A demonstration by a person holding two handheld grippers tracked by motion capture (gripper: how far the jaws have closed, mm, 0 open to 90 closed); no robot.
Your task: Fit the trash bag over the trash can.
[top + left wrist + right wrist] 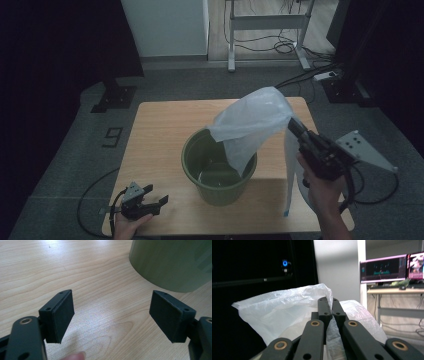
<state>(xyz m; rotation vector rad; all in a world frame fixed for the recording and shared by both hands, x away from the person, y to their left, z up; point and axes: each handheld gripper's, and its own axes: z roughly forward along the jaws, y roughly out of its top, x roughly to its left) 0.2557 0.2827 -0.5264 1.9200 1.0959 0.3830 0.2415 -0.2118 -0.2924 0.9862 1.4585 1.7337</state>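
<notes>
The right gripper (295,127), raised and angled up from the hand, has its jaws pinched on one white plastic bag (252,125) hanging over one green bucket (219,167) mid-worktop (160,125). The left gripper (156,196) rests low at the worktop's near corner, jaws wide apart and empty.

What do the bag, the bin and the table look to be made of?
Bag: thin plastic film, milky and translucent; it crinkles and light passes through. Bin: probably moulded plastic, olive green, smooth and matt. Table: pale wood or wood-look laminate; grain lines show, with a slight sheen.
</notes>
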